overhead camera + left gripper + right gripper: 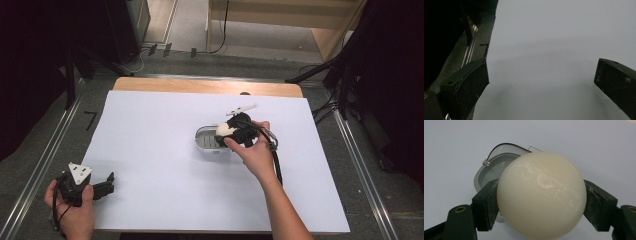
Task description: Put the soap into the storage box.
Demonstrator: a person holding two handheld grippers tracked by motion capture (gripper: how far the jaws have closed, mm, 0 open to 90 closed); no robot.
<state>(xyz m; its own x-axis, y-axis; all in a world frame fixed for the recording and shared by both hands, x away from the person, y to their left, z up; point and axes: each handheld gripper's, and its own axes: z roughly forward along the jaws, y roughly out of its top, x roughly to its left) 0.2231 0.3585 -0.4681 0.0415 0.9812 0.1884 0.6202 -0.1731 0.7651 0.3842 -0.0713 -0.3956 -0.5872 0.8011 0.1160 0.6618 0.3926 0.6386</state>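
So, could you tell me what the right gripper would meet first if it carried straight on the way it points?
Probably the grey tray: the right gripper, shut on the cream ball, aims at it, though the gap is unclear.

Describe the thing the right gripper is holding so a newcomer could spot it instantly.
Start at the white sheet covering the table, then find the small grey tray right of its centre. Held just above it, clamped between the right gripper jaws, is a smooth cream-coloured ball, the one round, pale object here.
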